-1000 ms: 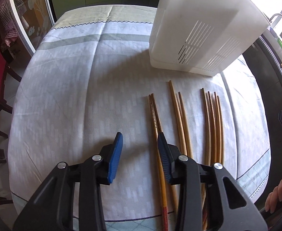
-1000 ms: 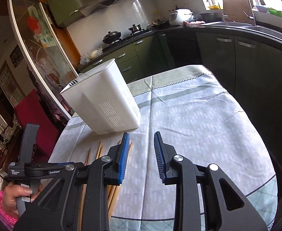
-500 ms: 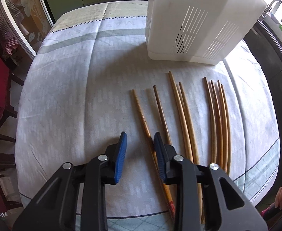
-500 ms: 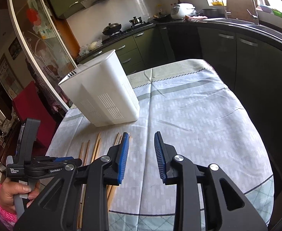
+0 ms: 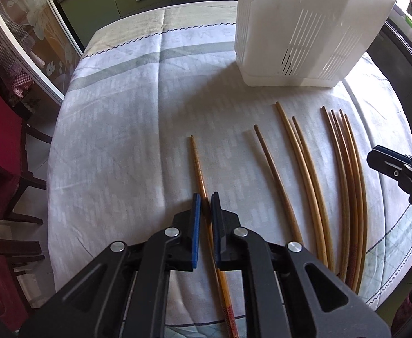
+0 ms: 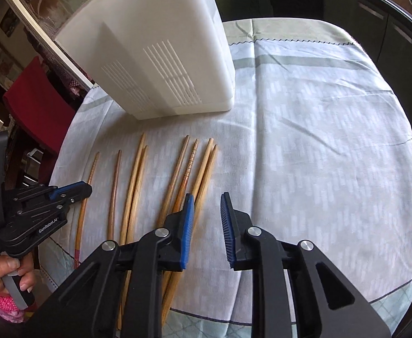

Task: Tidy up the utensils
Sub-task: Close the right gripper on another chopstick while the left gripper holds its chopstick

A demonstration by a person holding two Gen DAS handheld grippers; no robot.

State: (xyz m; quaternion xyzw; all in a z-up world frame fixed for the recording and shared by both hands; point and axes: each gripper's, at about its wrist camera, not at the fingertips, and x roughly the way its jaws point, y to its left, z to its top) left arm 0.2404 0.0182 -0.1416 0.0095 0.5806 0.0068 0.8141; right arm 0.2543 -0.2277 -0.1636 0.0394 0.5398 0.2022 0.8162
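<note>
We keep the left gripper pinching the leftmost chopstick squarely, lifting toward the holder at 1 o'clock, while the right gripper waits spread.

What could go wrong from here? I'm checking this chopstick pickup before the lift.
1. The left gripper has its jaws nearly shut around one ringed chopstick near its middle; a thin round stick could roll or pivot as it lifts.
2. The right gripper hangs open beside the four-chopstick bunch and could scatter it.
3. The white holder is tall and could be knocked.
</note>
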